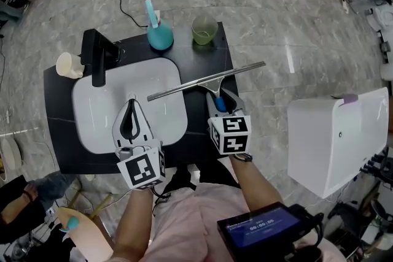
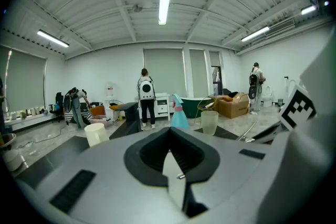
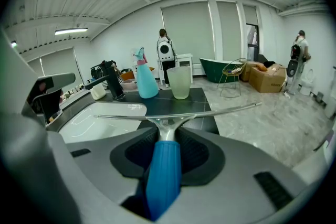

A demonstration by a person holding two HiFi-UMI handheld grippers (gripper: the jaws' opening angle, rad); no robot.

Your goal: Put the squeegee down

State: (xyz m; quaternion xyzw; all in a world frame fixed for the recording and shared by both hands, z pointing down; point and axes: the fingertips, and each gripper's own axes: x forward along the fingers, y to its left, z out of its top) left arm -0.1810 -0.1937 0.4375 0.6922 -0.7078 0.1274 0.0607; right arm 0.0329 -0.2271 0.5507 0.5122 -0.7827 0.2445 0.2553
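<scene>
My right gripper (image 1: pixel 218 97) is shut on the blue handle of the squeegee (image 1: pixel 206 80). Its long metal blade lies crosswise, slanting from above the white basin (image 1: pixel 92 126) out past the right edge of the black counter (image 1: pixel 202 58). In the right gripper view the squeegee (image 3: pixel 164 165) runs straight out between the jaws of the right gripper (image 3: pixel 167 136), its blade held level above the counter. My left gripper (image 1: pixel 131 101) hovers over the basin, shut with nothing in it. The left gripper (image 2: pixel 170 136) shows its fingers meeting.
At the counter's back stand a teal spray bottle (image 1: pixel 159 34) and a pale green cup (image 1: pixel 204 29). A black faucet (image 1: pixel 97 58) and a cream cup (image 1: pixel 69 65) are at the back left. A white cabinet (image 1: pixel 338 138) stands to the right on the marble floor.
</scene>
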